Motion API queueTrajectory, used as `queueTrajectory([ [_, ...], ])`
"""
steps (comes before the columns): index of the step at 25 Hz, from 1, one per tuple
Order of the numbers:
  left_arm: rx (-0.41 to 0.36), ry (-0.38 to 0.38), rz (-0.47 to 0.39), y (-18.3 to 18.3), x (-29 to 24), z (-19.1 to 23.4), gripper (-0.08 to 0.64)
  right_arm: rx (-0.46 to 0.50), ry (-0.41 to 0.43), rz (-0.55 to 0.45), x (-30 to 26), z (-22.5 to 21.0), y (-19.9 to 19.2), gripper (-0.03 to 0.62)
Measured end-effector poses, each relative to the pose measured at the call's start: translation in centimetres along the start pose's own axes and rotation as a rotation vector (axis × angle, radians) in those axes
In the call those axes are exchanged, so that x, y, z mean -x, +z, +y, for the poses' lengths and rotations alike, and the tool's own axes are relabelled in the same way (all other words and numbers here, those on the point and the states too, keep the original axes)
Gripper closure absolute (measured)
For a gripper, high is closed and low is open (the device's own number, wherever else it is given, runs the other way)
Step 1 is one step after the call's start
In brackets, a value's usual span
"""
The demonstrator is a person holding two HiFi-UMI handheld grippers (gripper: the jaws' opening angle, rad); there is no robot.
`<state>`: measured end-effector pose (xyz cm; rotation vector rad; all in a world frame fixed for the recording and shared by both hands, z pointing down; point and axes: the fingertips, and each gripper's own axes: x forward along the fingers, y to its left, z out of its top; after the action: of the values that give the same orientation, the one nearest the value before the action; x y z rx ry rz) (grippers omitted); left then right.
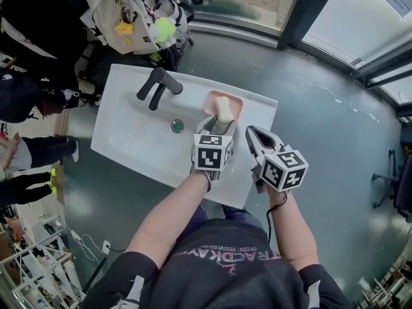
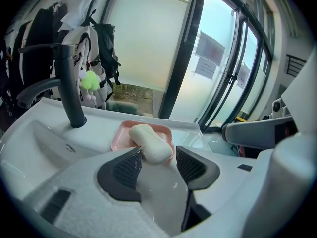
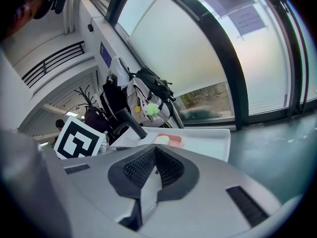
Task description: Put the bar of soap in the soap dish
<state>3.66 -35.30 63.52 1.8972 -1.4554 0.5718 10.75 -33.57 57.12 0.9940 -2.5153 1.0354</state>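
1. Resting on the pink soap dish (image 2: 121, 135), the bar of soap (image 2: 150, 143) lies slantwise. Its far end is over the tray, and its near end pokes out past the rim at 6 o'clock.
2. The dish sits on the ledge of the white sink (image 1: 129, 134), at 3 o'clock from the black faucet (image 1: 158, 85).
3. The left gripper (image 2: 158, 157) is just at 6 o'clock of the dish. Its jaws stand wide, one on each side of the soap's near end. The left pad is right beside the bar and the right pad shows a clear gap, so nothing is squeezed.
4. The right gripper (image 3: 154, 152) hangs at 3 o'clock of the left one, off the sink's edge. Its jaws are pressed together with nothing between them.
5. By my reading the main step is done, because the dish carries the soap and not the jaws.
6. What seems left is to draw the left gripper back toward 6 o'clock without dragging the bar. A nudge toward 12 o'clock may also be needed so the overhanging end settles inside the rim.
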Motion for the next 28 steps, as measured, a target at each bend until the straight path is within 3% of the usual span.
queueTrajectory([
  [13, 0.004, -0.063, 0.0, 0.1, -1.4, -1.5, 0.335, -0.002, -0.017, -0.002, 0.8, -0.7, -0.2, 0.583],
  [20, 0.018, -0.045, -0.031, 1.4, -1.7, -0.6, 0.398, -0.011, -0.025, 0.003, 0.8, -1.3, -0.5, 0.583],
  [24, 0.037, -0.034, -0.054, 1.8, -1.0, 0.0, 0.544, -0.001, -0.017, 0.009, 0.5, -1.0, -0.4, 0.583],
  [28, 0.054, -0.052, -0.061, 1.5, 0.2, 0.3, 0.549, 0.016, -0.002, 0.016, 0.2, -0.1, -0.4, 0.583],
])
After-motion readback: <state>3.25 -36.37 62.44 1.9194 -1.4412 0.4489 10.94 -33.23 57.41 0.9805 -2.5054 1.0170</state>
